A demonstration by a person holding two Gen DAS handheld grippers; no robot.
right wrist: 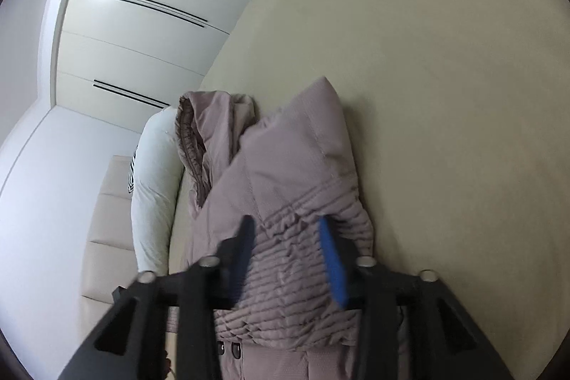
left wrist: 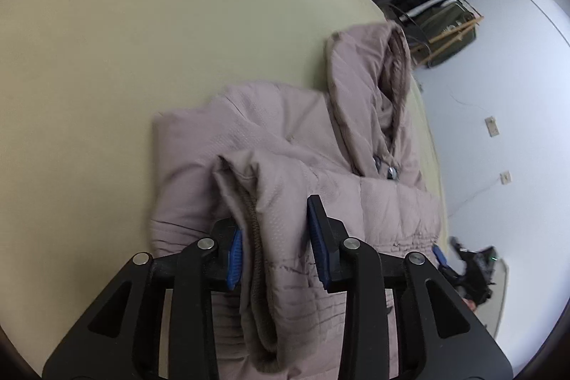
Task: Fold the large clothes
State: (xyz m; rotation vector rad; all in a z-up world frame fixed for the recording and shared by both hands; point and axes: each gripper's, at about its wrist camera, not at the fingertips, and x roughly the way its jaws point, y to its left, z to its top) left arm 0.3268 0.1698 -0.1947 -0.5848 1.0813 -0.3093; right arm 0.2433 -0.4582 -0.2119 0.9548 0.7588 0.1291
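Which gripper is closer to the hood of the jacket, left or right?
Hard to call, probably neither clearly. The left gripper straddles a folded sleeve edge low on the jacket, with the hood ahead to the right. The right gripper sits over the quilted waist, hood ahead to the left.

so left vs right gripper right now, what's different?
The left gripper has its jaws around a folded sleeve cuff edge of the mauve padded jacket; the right gripper straddles the jacket's gathered quilted band. The left view is sharp, the right motion-blurred. Both are open, with blue-padded black fingers, over the jacket on the beige bed.
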